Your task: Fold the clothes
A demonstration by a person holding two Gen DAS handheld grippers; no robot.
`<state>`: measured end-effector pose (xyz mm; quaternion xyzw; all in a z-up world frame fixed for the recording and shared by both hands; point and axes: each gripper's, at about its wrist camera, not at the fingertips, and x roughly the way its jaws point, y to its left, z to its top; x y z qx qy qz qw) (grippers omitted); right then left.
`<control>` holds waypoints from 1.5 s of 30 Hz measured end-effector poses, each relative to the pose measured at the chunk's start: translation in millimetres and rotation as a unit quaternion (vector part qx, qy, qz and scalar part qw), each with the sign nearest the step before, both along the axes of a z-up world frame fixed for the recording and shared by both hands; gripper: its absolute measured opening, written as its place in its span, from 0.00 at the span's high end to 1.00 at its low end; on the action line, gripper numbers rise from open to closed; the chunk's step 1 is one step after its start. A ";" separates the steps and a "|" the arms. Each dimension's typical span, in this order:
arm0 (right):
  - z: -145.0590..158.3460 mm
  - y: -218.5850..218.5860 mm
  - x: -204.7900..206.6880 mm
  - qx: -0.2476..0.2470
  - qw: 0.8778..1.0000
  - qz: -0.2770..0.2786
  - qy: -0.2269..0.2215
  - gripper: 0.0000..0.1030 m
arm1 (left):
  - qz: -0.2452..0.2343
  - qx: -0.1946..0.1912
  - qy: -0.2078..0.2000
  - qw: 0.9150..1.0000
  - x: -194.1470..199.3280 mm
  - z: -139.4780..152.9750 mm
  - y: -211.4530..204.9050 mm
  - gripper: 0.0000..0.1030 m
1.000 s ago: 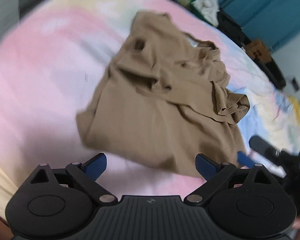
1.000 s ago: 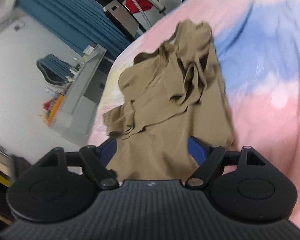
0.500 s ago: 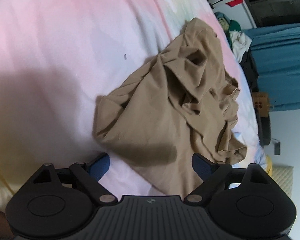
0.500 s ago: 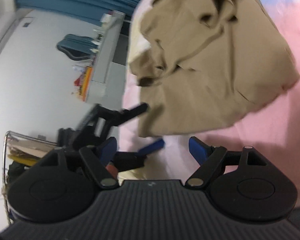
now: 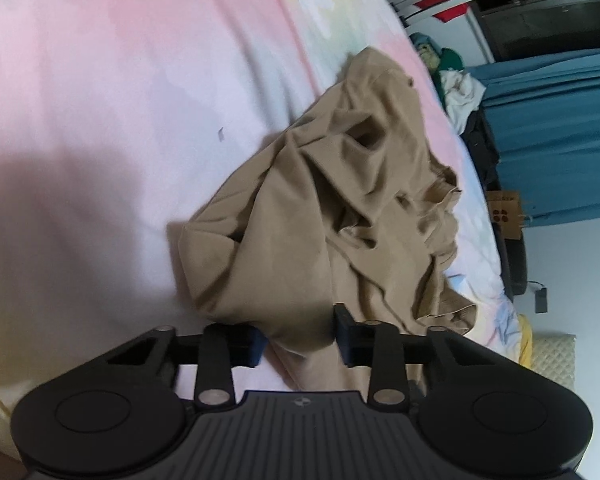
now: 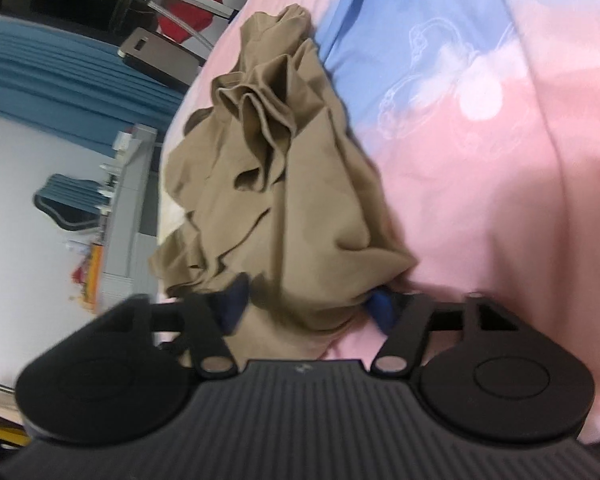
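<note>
The crumpled tan knit garment (image 5: 340,208) lies in a loose heap on the pastel pink, blue and yellow bedsheet (image 5: 100,100), toward the bed's far edge as the left wrist view shows it, where the sheet drops away to the room beyond. The fabric is bunched in deep folds, with a ribbed hem gathered in pleats near the middle of the heap (image 6: 268,120).

Left gripper (image 5: 298,338): its jaws are closing, and the near end of the garment runs between the blue-padded fingers (image 5: 346,336). The right pad lies against the fabric; the left pad sits at the fold's edge, with a sliver of sheet showing beside it. A firm pinch is not established in this view.

Right gripper (image 6: 306,308): its jaws are closing around a thick bundle at the garment's near corner. Fabric fills the gap and overlaps both blue pads (image 6: 380,308), so contact is made on each side. The view is blurred at the fingers.

From each claw the garment extends straight ahead and away, the bulk of it beyond the fingertips and only its near edge within them.

Off the bed's far edge stand blue curtains (image 5: 560,132) and a grey desk (image 6: 132,208).
</note>
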<state>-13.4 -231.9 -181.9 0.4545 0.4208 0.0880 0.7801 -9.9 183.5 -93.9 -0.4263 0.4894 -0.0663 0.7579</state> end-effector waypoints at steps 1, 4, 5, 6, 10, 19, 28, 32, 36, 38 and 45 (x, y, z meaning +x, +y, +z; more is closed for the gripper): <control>1.5 0.0 0.3 -0.006 1.000 0.000 -0.003 0.68 | 0.000 0.000 -0.007 1.000 0.0 2.1 1.5 0.78; 7.7 -0.2 0.3 -0.017 1.000 0.000 -0.021 0.82 | 0.001 0.003 -0.030 1.000 -1.1 10.6 3.4 0.86; 9.9 -5.8 -1.7 -0.020 0.999 -0.002 -0.033 0.82 | 0.001 0.003 -0.039 0.999 -1.5 14.5 5.4 0.87; 12.9 -4.1 0.9 -0.023 0.999 -0.003 -0.047 0.84 | 0.001 0.004 -0.049 0.999 -1.7 19.7 6.9 0.88; 44.2 -10.0 1.2 -0.016 0.996 -0.019 -0.091 0.85 | -0.016 -0.009 -0.094 0.995 -1.4 56.5 10.3 0.90; 127.6 -22.4 -35.5 -0.008 0.986 -0.045 -0.159 0.86 | -0.031 0.018 -0.156 0.987 -45.0 139.0 0.1 0.90; 93.7 -23.4 -125.4 0.011 0.994 -0.046 -0.104 0.86 | -0.023 0.000 -0.121 0.992 -152.8 102.9 11.1 0.91; 91.5 -30.3 -127.0 0.065 0.991 -0.066 -0.099 0.86 | -0.010 -0.025 -0.123 0.992 -150.9 103.9 13.7 0.91; 102.5 -30.9 -98.7 0.077 0.989 -0.083 -0.100 0.85 | -0.002 -0.025 -0.122 0.992 -112.7 118.0 10.8 0.90; 106.5 -32.3 -76.3 0.083 0.988 -0.092 -0.094 0.85 | 0.005 -0.034 -0.111 0.993 -81.5 120.7 9.4 0.90; 97.2 -44.7 32.8 0.089 0.986 -0.131 -0.044 0.85 | 0.017 -0.028 -0.067 0.997 55.8 104.0 -16.1 0.89</control>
